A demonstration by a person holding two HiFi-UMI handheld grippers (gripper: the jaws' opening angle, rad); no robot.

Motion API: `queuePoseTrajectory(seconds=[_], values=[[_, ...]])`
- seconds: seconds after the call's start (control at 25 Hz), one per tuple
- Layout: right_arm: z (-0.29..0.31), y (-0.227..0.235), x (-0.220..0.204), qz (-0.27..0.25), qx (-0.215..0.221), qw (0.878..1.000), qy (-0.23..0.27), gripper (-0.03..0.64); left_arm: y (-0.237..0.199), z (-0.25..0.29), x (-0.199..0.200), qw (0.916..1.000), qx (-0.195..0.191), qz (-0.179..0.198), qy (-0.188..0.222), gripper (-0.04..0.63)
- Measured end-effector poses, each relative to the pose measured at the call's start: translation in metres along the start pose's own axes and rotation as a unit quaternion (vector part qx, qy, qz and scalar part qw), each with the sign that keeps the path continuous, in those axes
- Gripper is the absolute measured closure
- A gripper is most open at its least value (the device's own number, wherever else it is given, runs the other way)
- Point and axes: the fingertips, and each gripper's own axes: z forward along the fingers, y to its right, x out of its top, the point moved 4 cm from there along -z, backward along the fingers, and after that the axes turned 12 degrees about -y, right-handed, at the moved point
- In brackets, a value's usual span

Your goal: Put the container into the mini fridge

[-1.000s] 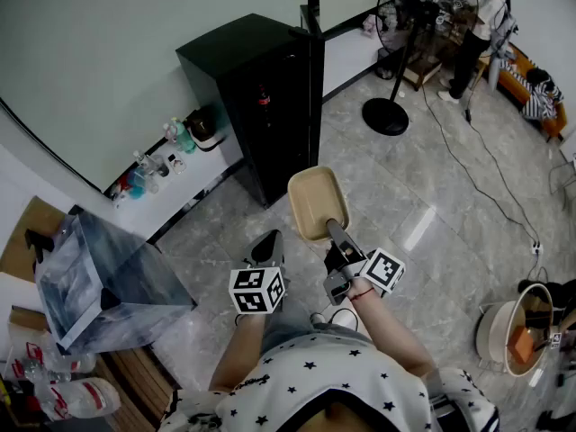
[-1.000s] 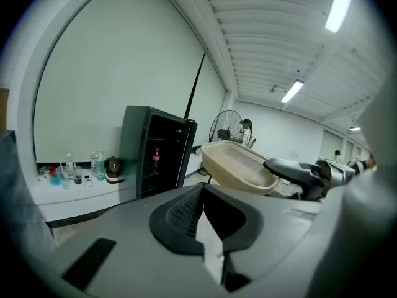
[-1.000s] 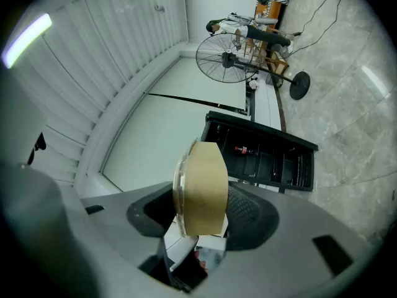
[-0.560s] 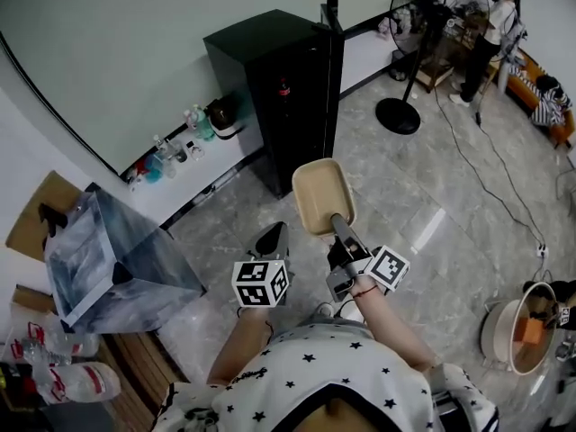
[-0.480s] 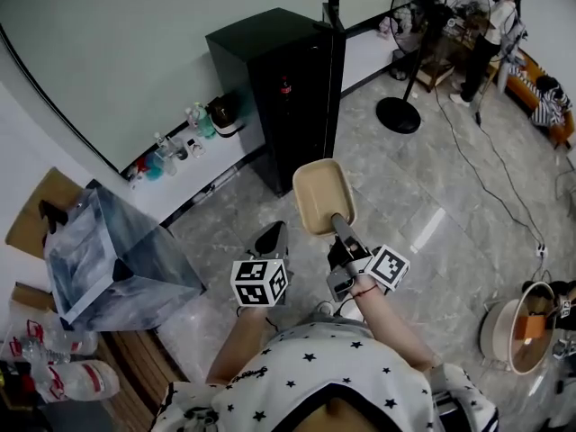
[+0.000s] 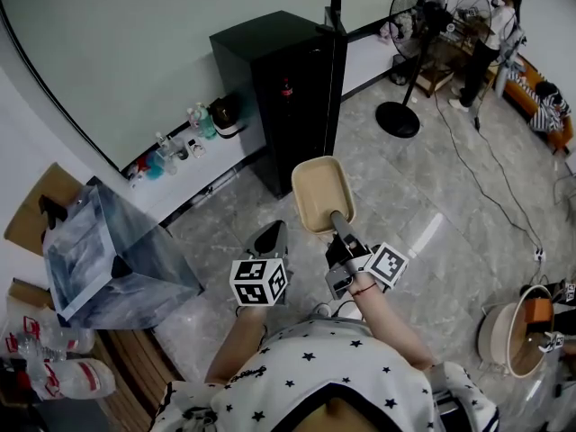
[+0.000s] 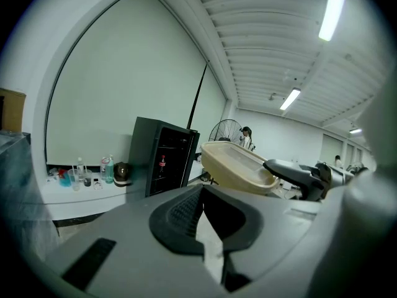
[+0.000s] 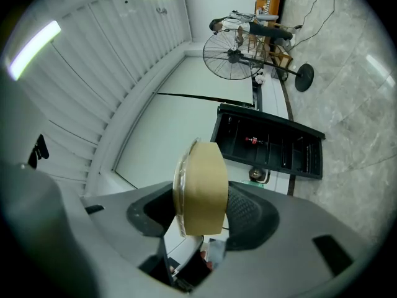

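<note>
Beige container [image 6: 322, 192] | end hidden, clenched by right hand-held gripper [image 6: 337, 217] | left hand-held gripper [image 6: 275, 232] closed

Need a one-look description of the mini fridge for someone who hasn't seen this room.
Follow the pale wall to the low white ledge at its foot; in the head view the mini fridge stands between the bottles on that ledge and the standing fan. It is the only tall black box there, with a small red-labelled bottle showing in its dark front.

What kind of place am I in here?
Probably a large office or lab workroom: a stone-tile floor, a black mini fridge by the wall, a standing fan and ceiling strip lights.
</note>
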Motion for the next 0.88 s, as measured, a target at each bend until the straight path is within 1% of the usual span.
queuePoseTrajectory(seconds=[0.24, 0.56, 0.88], values=[[0.000, 0.005, 0.018, 0.002, 0.005, 1.000, -0.005, 0.408, 0.010, 0.015, 0.006, 1.0000, 0.003, 0.002, 0.002, 0.583], [0.001, 0.019, 0.046, -0.003, 0.008, 1.000, -0.013, 0.408, 0.018, 0.043, 0.005, 0.9999, 0.010, -0.013, 0.002, 0.583], [-0.002, 0.025, 0.071, -0.008, 0.001, 1.000, -0.008, 0.408, 0.032, 0.062, 0.010, 0.9999, 0.001, -0.013, -0.006, 0.583]])
